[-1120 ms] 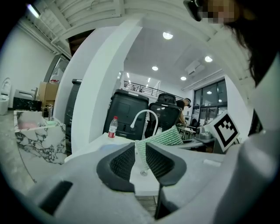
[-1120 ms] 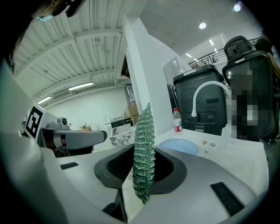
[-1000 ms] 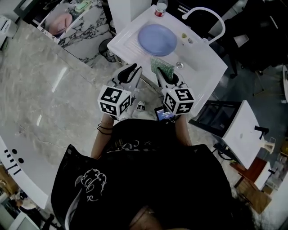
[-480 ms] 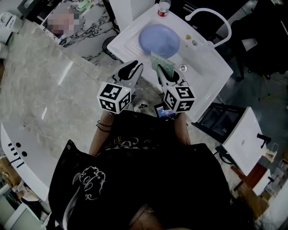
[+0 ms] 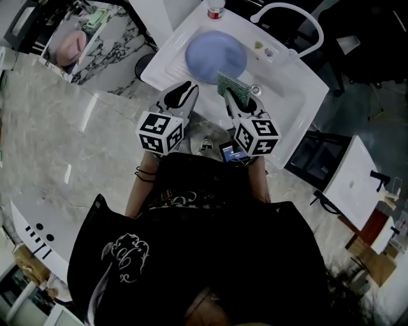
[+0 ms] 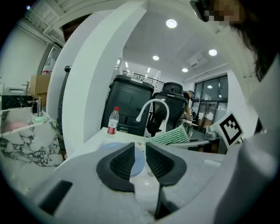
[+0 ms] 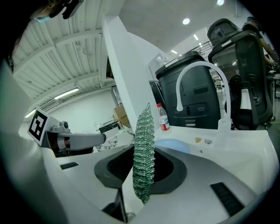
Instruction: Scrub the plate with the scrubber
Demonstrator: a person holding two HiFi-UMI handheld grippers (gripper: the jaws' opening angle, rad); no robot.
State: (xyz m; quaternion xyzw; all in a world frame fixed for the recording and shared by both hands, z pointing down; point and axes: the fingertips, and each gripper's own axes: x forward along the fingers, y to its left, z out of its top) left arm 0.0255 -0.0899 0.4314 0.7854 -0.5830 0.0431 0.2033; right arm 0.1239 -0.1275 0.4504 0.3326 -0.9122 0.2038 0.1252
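Note:
A round blue plate (image 5: 215, 56) lies flat in the white sink (image 5: 288, 83). My right gripper (image 5: 231, 100) is shut on a green mesh scrubber (image 5: 232, 87), held on edge just short of the plate's near rim and not touching it. In the right gripper view the scrubber (image 7: 144, 157) stands upright between the jaws, with the plate (image 7: 173, 144) beyond it. My left gripper (image 5: 181, 95) hovers over the sink's near left edge, shut with only a narrow slit and nothing in it. In the left gripper view the plate (image 6: 110, 147) lies past the jaws.
A red-capped water bottle (image 5: 215, 9) stands at the sink's far edge behind the plate. A white arched faucet (image 5: 288, 14) rises at the far right. A drain hole (image 5: 255, 90) sits right of the scrubber. Marble counter (image 5: 57, 127) runs to the left.
Both grippers have edged forward toward the sink, which brought the scrubber a little closer to the plate's near rim. Both keep the same jaw state.

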